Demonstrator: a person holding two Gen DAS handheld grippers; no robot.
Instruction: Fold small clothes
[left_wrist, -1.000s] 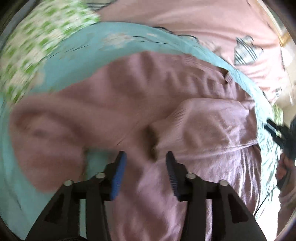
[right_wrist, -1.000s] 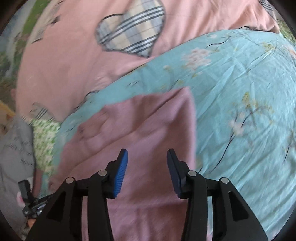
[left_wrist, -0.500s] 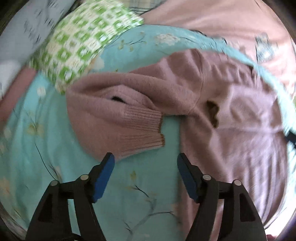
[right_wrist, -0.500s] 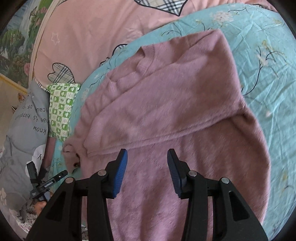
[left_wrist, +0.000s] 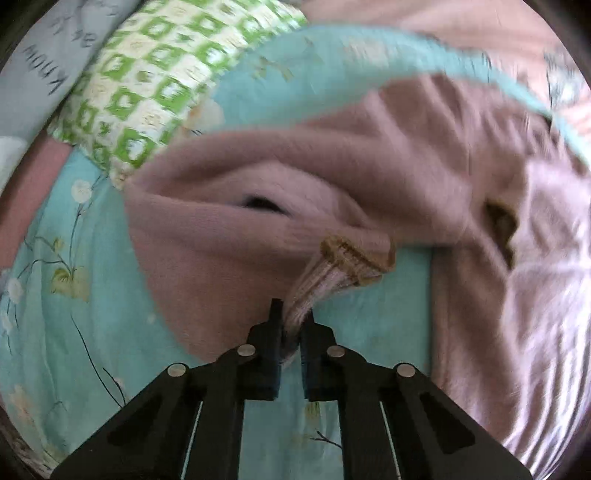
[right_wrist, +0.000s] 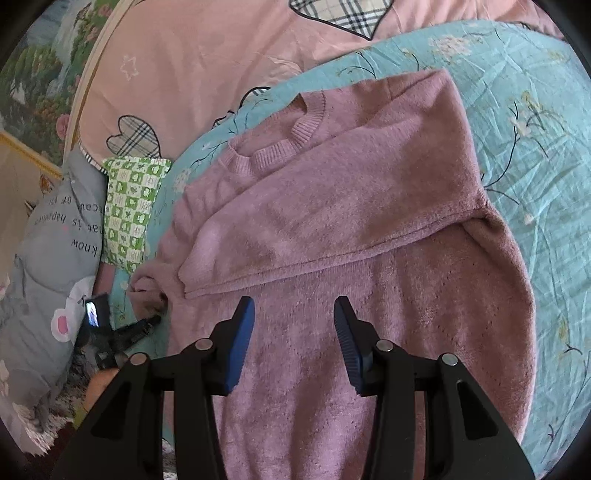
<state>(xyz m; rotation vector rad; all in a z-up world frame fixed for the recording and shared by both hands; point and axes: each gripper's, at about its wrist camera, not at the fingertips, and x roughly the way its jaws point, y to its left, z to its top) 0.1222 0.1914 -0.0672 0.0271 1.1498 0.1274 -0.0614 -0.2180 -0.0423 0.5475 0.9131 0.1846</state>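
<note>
1. A bed filled both views, spread with a turquoise floral sheet and, beyond it, a pink quilt with plaid heart patches.
2. A mauve knitted sweater lay face up on the turquoise sheet, neckline toward the pink quilt. One sleeve was folded flat across its chest, and the lower body reached down to the near edge of the right wrist view.
3. A grey pillow with printed lettering sat at the left edge of the bed, with a green-and-white checked cushion just beside it, near the sweater's shoulder.
4. The right gripper hovered above the sweater's lower body, jaws partly apart, with nothing between its blue pads.
5. The left gripper was clamped tight on the ribbed cuff of the other sleeve. The cuff bunched up between the closed jaws, while the rest of that sleeve lay looped on the sheet beside the sweater's body.
6. In the right wrist view, the left gripper showed small at the sweater's left edge.
</note>
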